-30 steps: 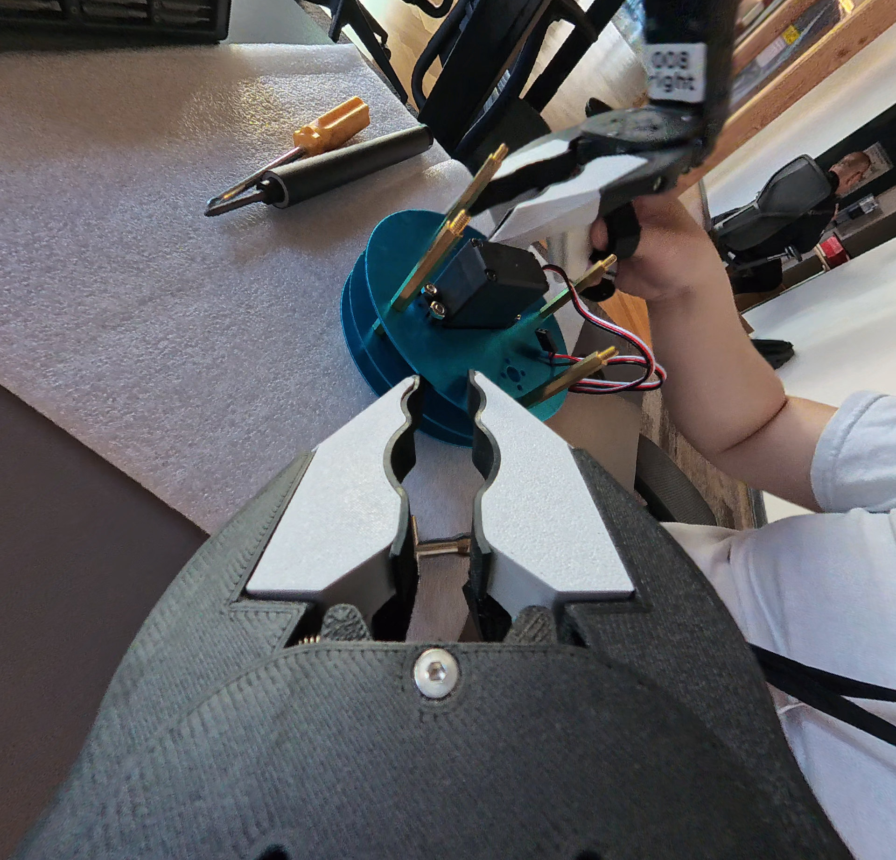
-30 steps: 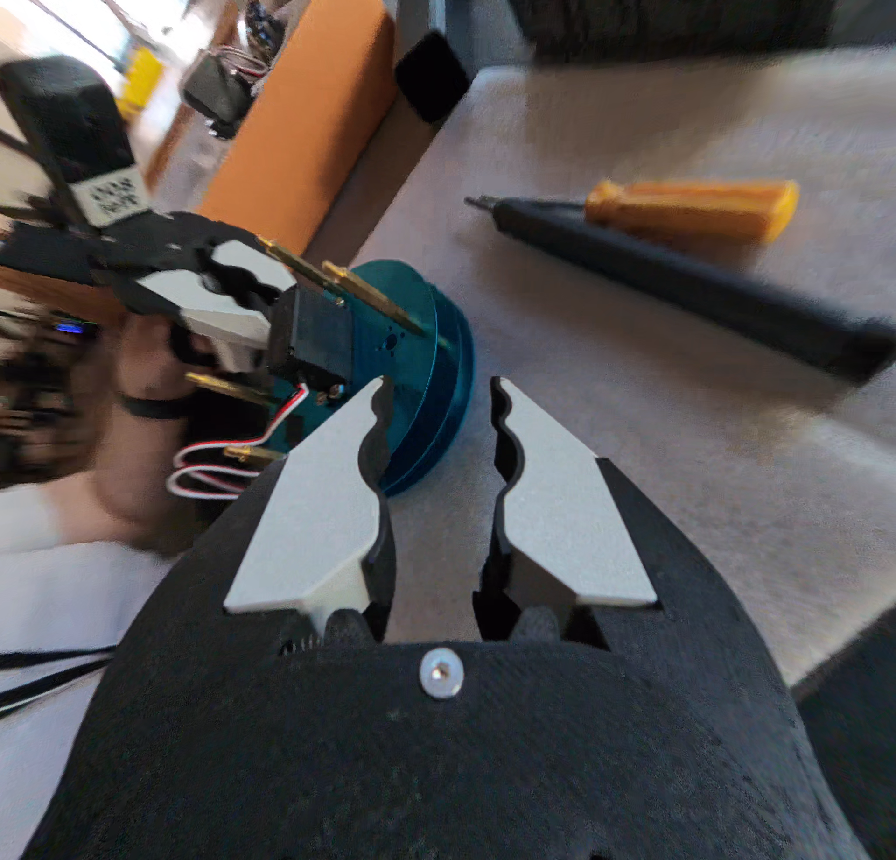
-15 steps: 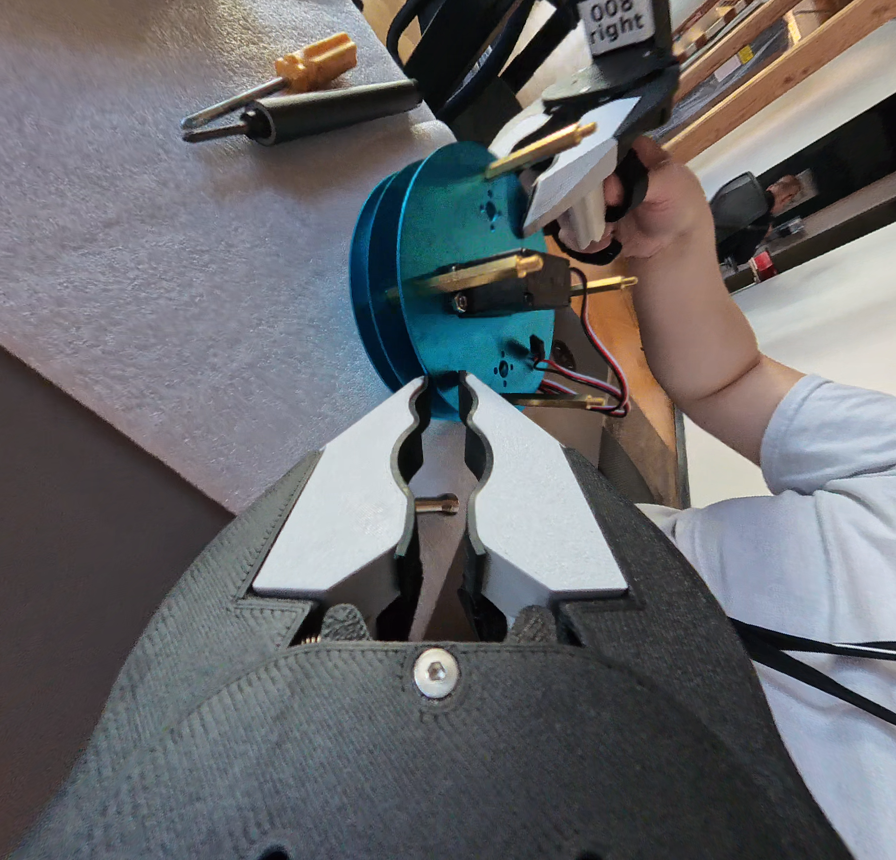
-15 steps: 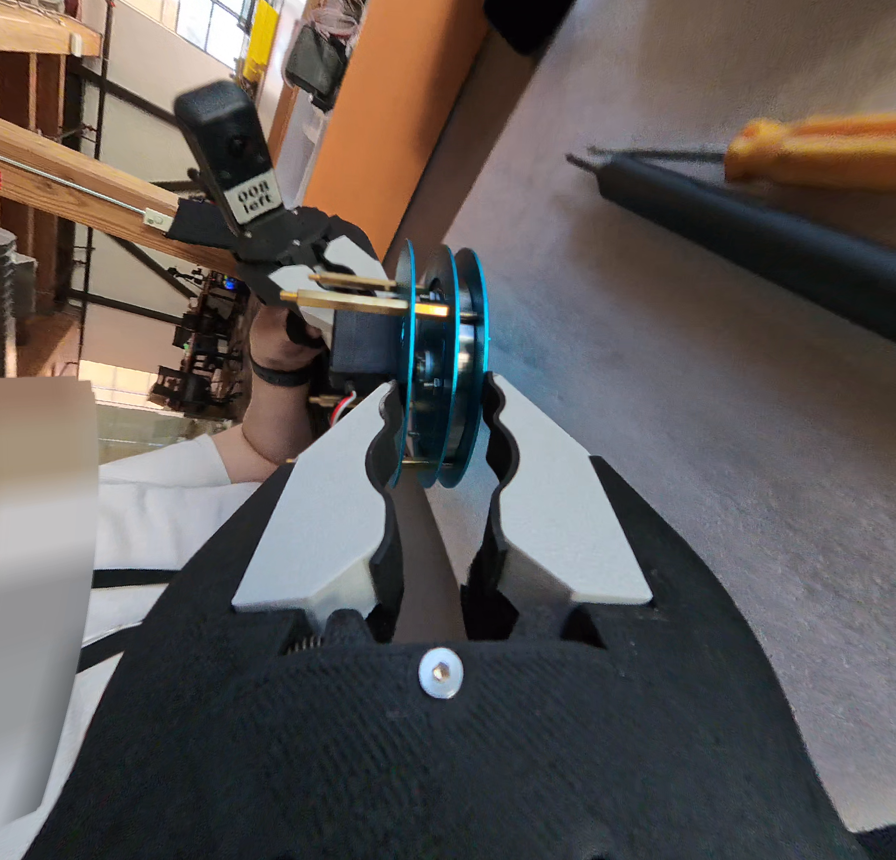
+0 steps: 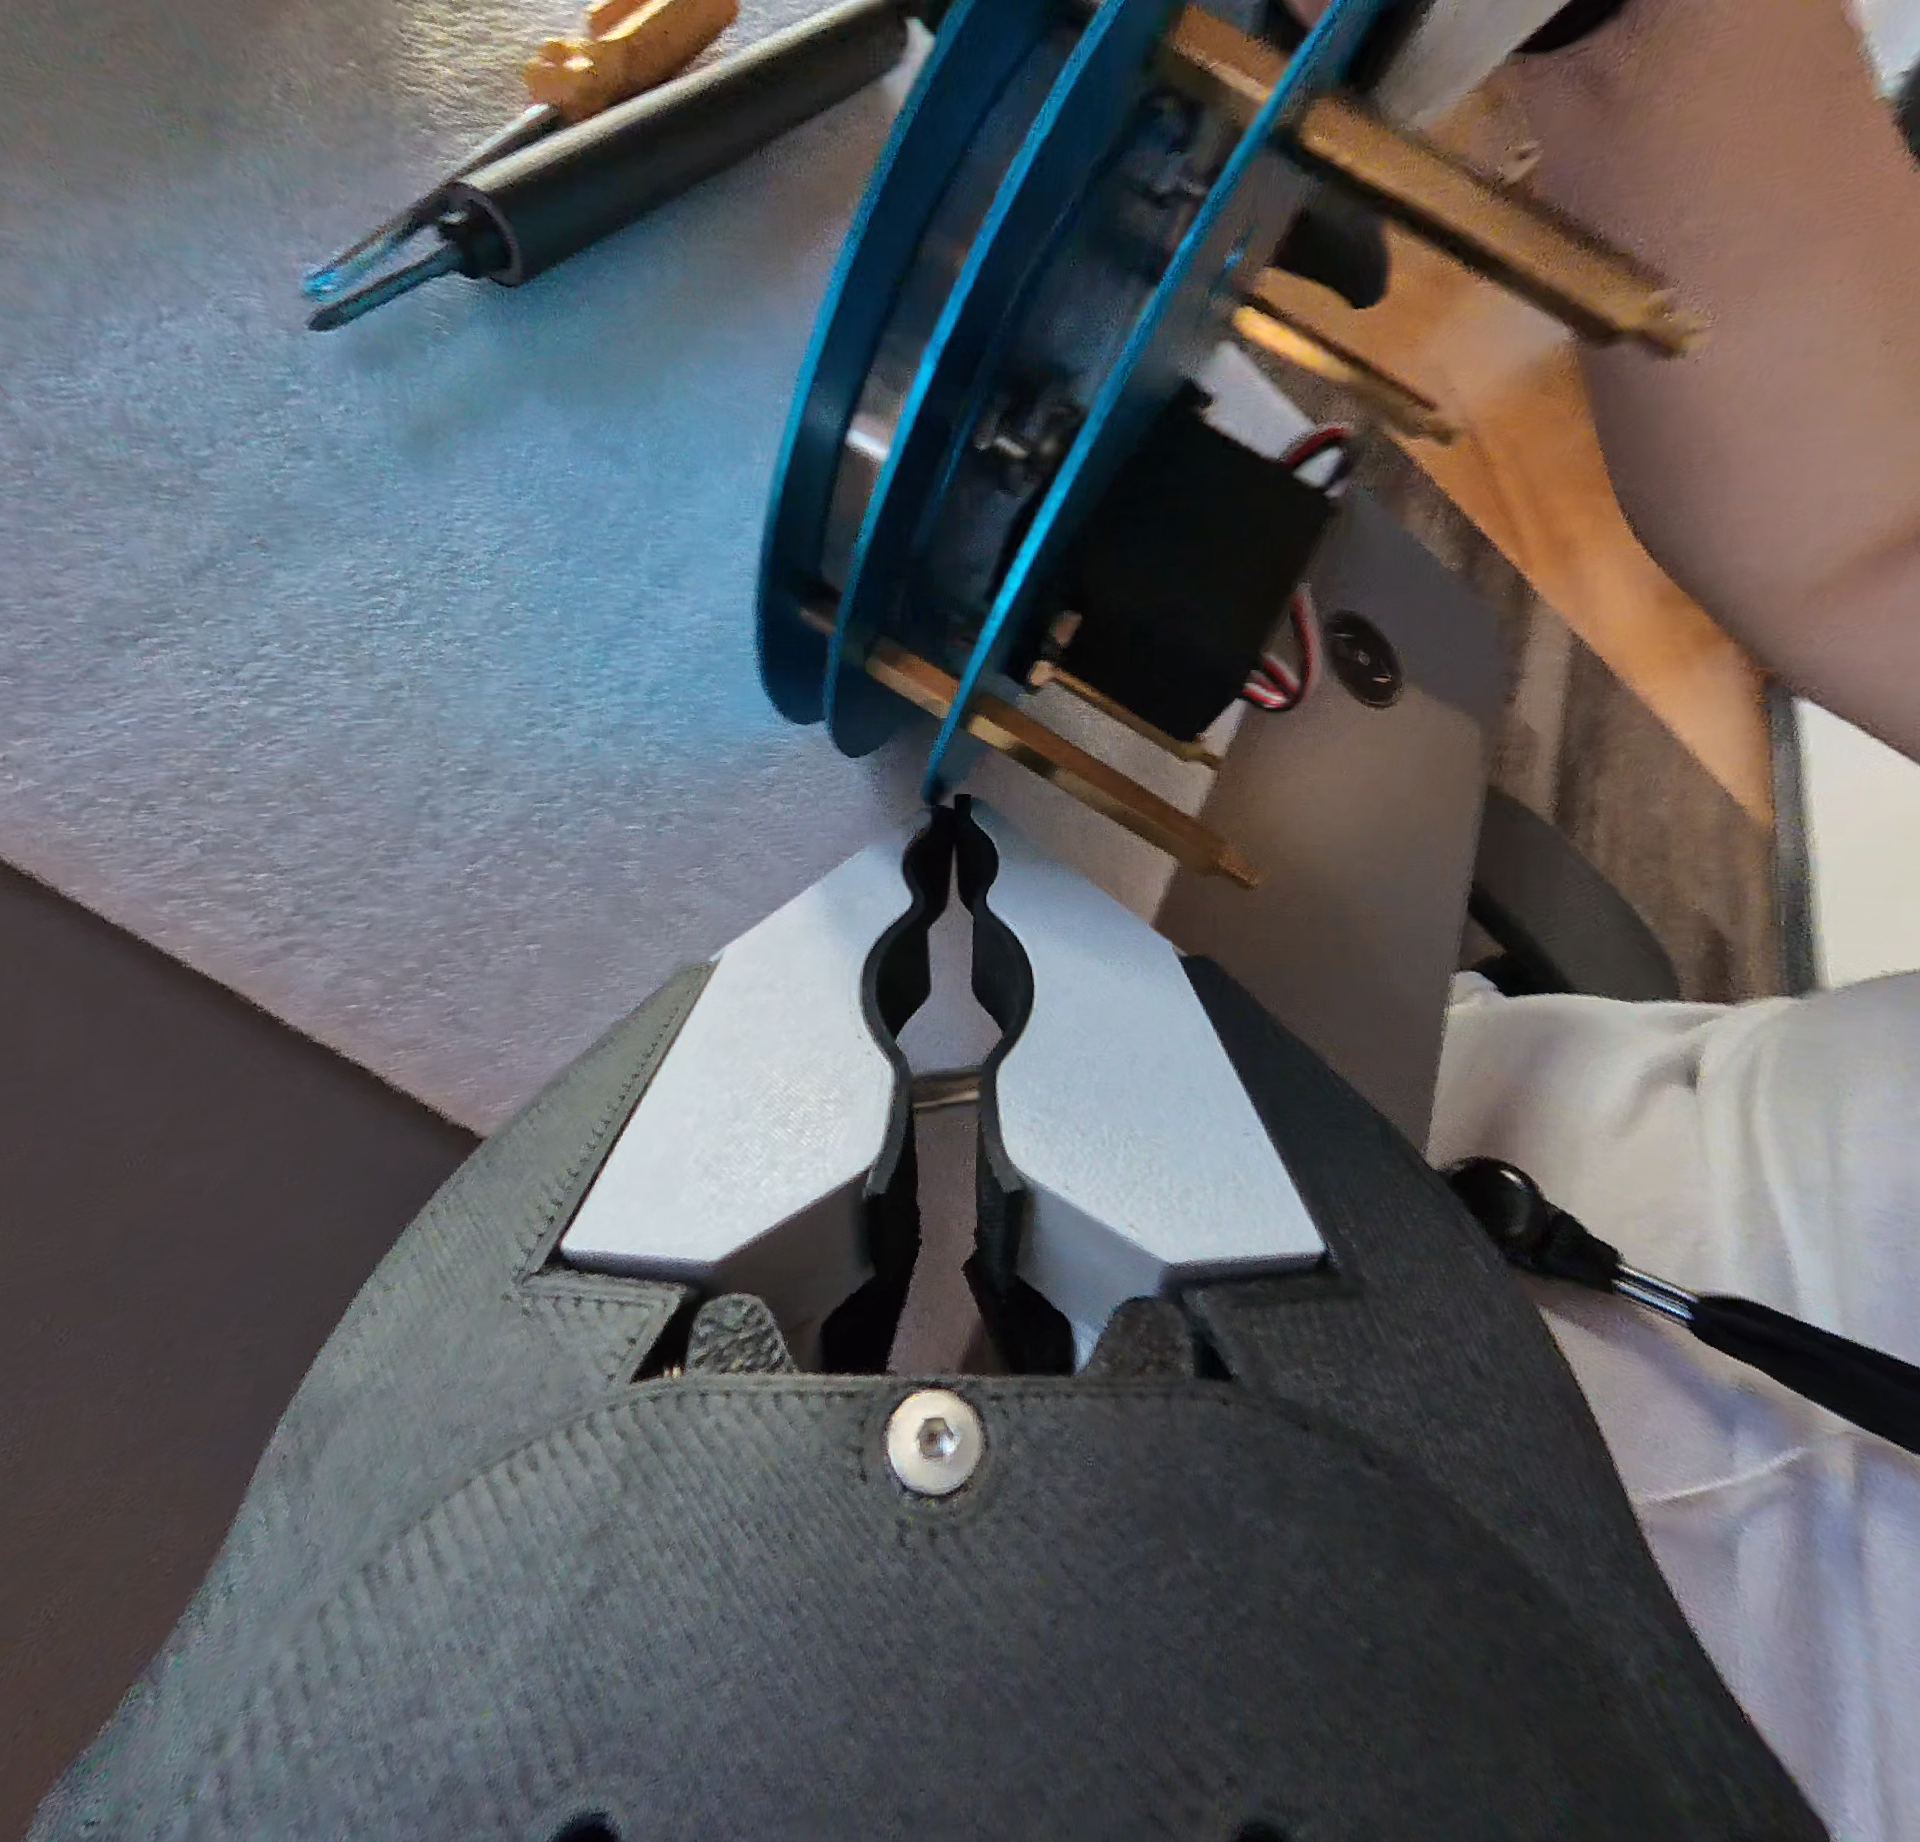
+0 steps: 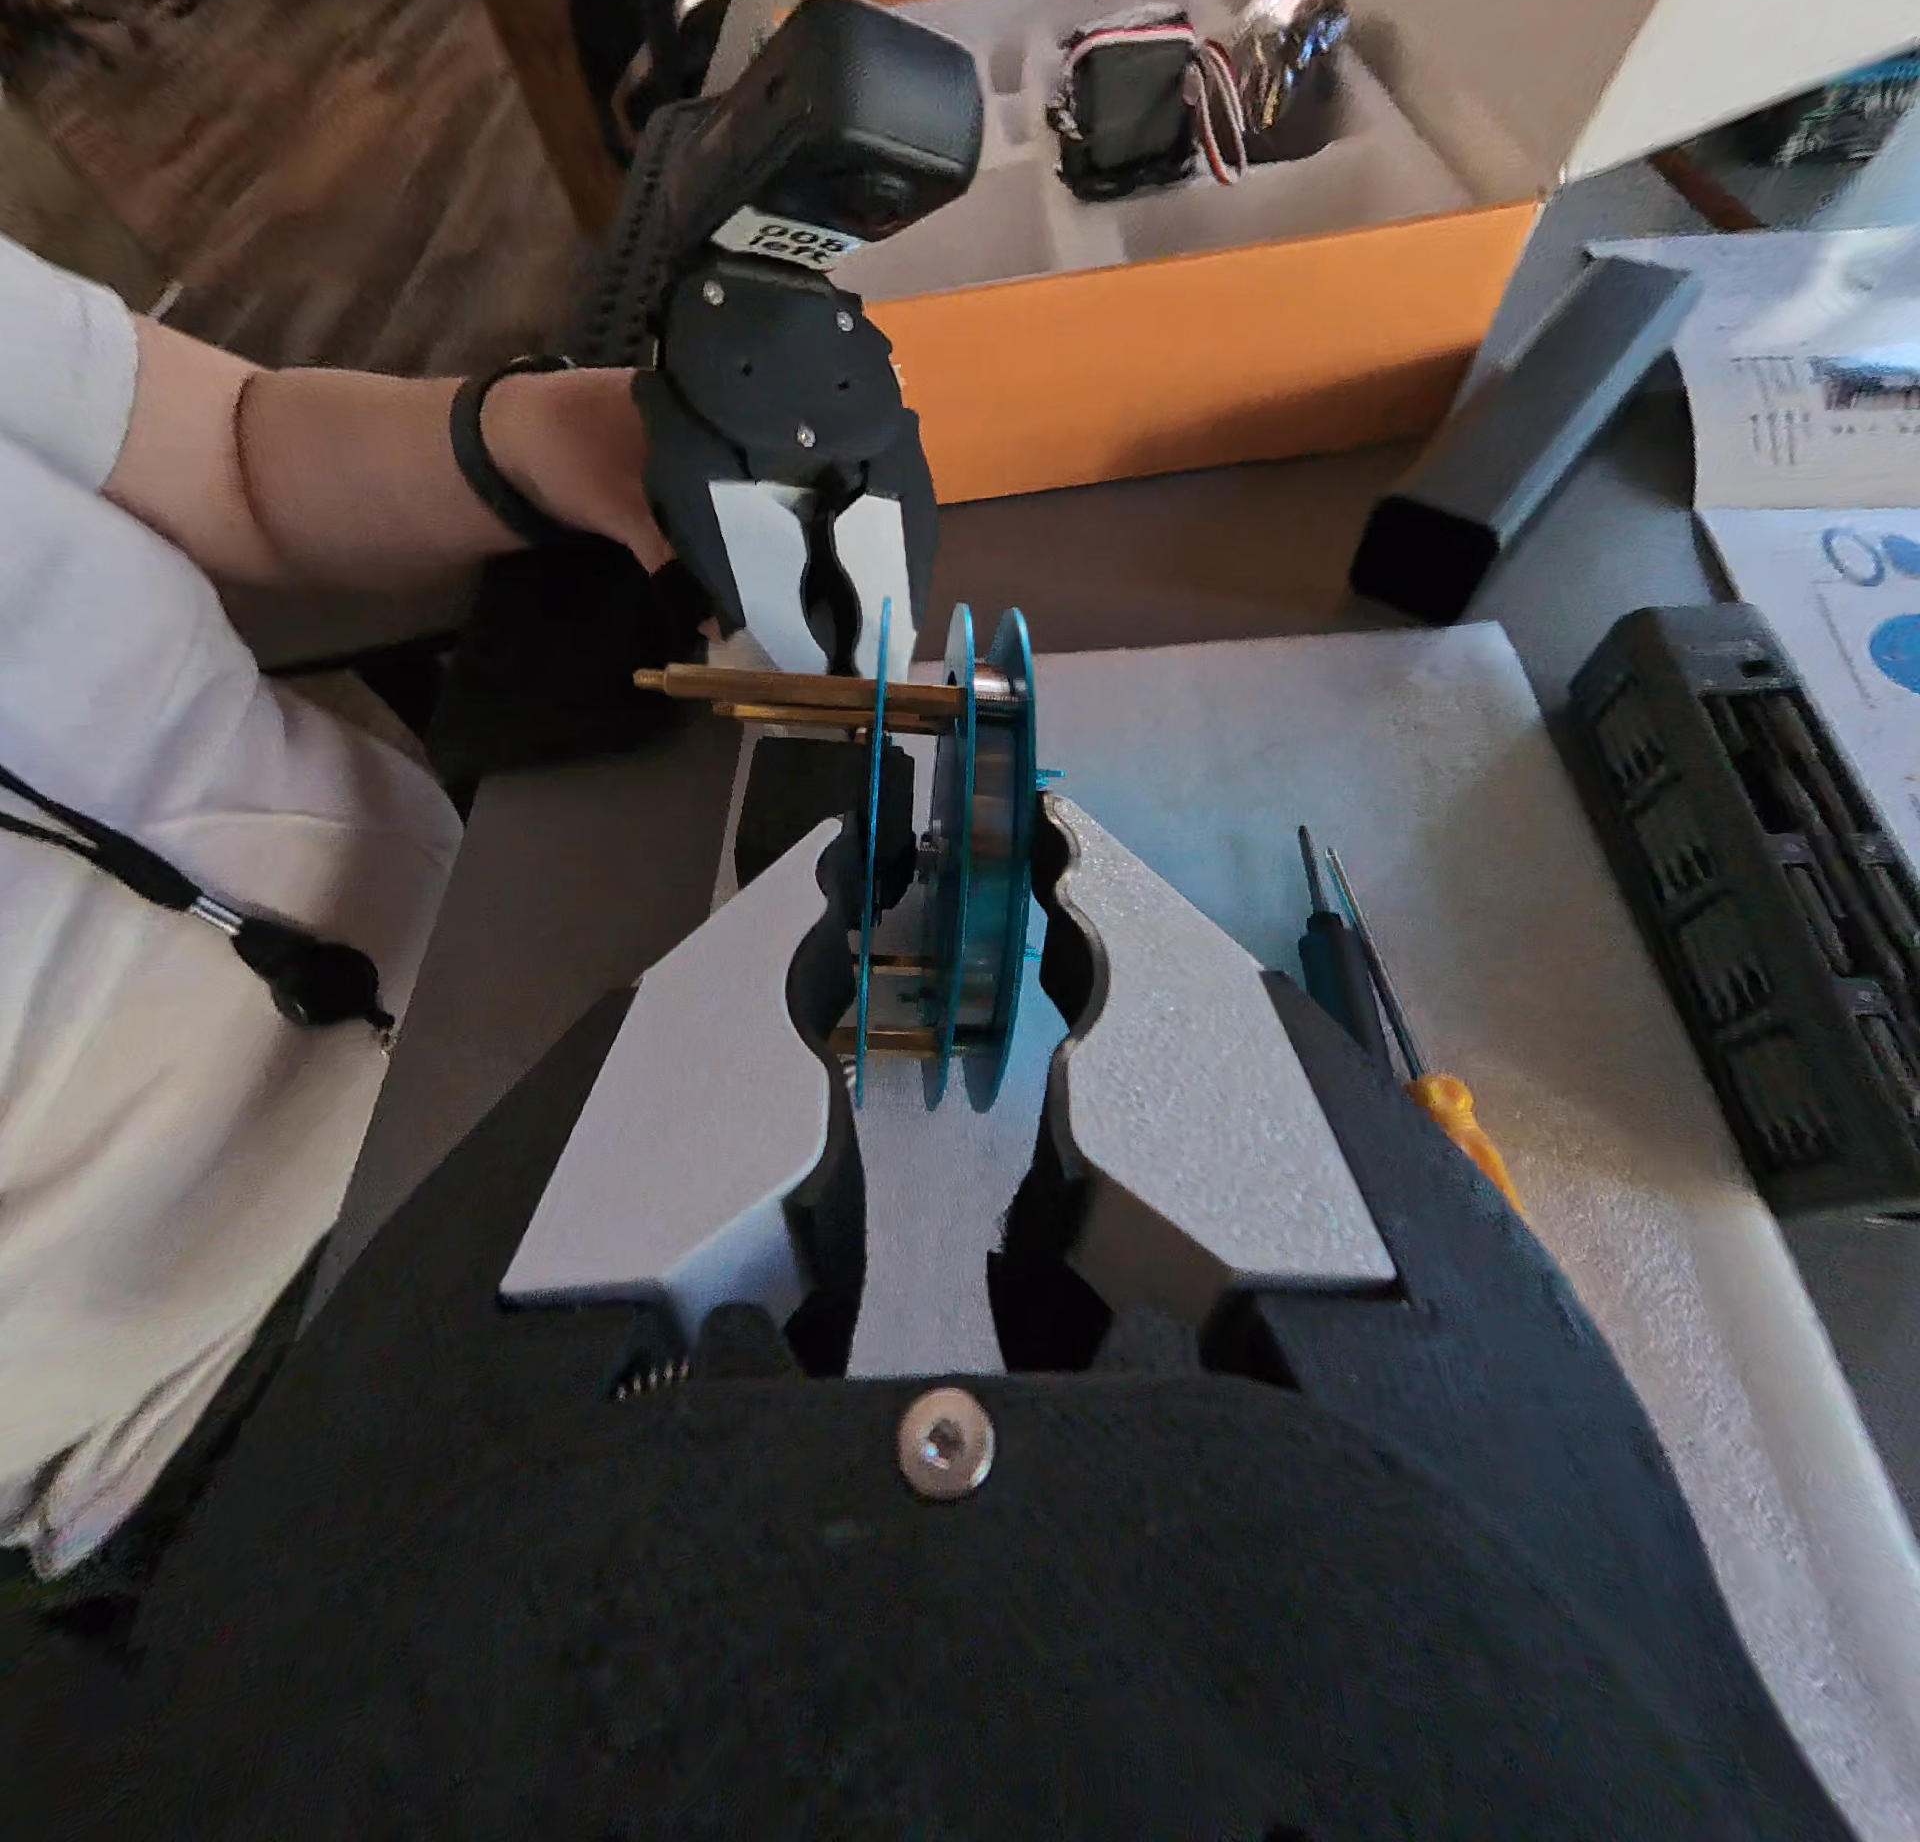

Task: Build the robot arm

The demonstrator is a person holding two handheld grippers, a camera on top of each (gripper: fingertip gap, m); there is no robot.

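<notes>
Blue disc assembly (image 6: 971,888) sits clamped in right hand-held gripper (image 6: 940,836); left hand-held gripper (image 5: 954,818), pressed together, touches its rim.

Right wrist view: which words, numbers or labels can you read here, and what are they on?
White sticker on the camera of the left gripper: short print, legible, but I do not repeat writing.
Printed sheets at the right edge: too small and blurred to read.
Blue disc assembly pinched by that gripper: no writing visible.
</notes>
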